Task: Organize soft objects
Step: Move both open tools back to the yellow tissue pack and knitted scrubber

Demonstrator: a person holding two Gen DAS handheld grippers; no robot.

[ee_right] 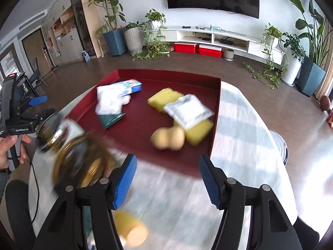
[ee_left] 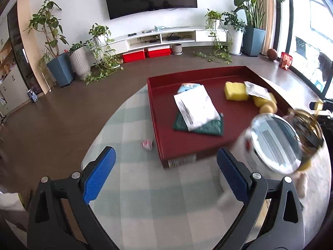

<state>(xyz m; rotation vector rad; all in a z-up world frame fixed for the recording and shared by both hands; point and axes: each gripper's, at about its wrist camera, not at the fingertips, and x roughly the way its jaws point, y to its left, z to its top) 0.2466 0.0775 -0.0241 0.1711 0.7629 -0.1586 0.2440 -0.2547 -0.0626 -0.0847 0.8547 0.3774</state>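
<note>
A red tray [ee_left: 193, 74] [ee_right: 166, 74] lies on the checked tablecloth and holds soft items. In it are a white packet [ee_left: 195, 108] over a green cloth [ee_left: 199, 128], a yellow sponge [ee_left: 235, 91] [ee_right: 164, 96], a second white packet [ee_right: 187, 110] and a tan peanut-shaped sponge [ee_right: 168, 138]. My left gripper [ee_left: 166, 173] hangs open over the cloth in front of the tray's near left corner, with nothing between its fingers. My right gripper [ee_right: 167, 182] is open and empty just short of the tray's near edge.
A glass jar with a silver lid [ee_left: 276, 141] [ee_right: 79, 158] stands blurred between the grippers at the tray's near corner. A small pink-and-white object [ee_left: 147, 144] lies left of the tray. A yellow roll [ee_right: 131, 227] sits under the right gripper. Beyond are floor, plants and a TV unit.
</note>
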